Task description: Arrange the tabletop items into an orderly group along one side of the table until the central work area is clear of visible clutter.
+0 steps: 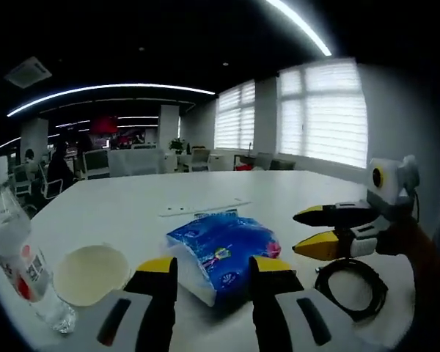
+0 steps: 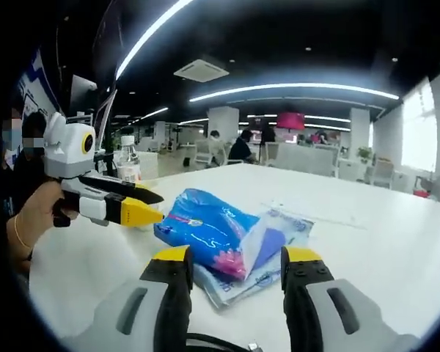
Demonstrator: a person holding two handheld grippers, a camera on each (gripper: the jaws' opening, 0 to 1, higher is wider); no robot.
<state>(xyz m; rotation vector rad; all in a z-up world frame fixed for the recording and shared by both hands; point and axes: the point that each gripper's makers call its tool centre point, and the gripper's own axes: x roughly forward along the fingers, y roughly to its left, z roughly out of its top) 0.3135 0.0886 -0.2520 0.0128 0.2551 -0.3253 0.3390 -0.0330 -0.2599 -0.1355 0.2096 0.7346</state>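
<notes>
A blue tissue pack (image 1: 221, 249) lies on the white table (image 1: 205, 187), just ahead of my left gripper (image 1: 214, 270), whose yellow-tipped jaws stand open with the pack's near end between them. My right gripper (image 1: 299, 232) comes in from the right, open, its tips a little short of the pack. In the right gripper view the same pack (image 2: 209, 229) rests on a flatter blue packet (image 2: 275, 249), in front of my open right gripper (image 2: 237, 258). The left gripper (image 2: 160, 207) points at the pack's left end, held by a hand (image 2: 29, 220).
A clear water bottle (image 1: 15, 257) stands at the left table edge, with a shallow white cup (image 1: 92, 273) beside it. A coiled black cable (image 1: 350, 286) lies under the right gripper. A white paper strip (image 1: 202, 207) lies behind the pack. Desks, chairs and people are beyond.
</notes>
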